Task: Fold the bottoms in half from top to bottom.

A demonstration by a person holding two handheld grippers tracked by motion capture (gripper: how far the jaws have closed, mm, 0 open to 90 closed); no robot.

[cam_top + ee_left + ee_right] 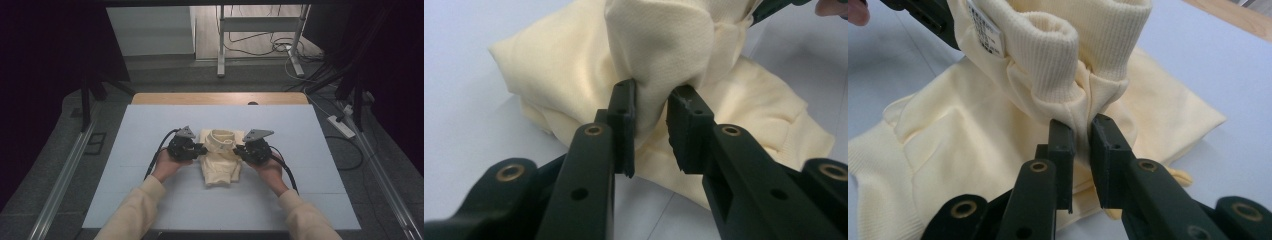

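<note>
Left gripper: pinching the pale yellow folded knit sweater below its ribbed collar.
Right gripper: clamping the collar seam.
Advice: lowering both evenly, keeping folds aligned.

garment: was pale cream-yellow, ribbed collar | grippers' jaws: were black | table cover: was pale blue-grey | sleeves: were cream

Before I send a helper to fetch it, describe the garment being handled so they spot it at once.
On the pale blue table mat, look at the middle, between the two black tools. There lies a cream garment, bunched up, its ribbed collar standing upward; it is the one soft, pale-yellow thing there.
</note>
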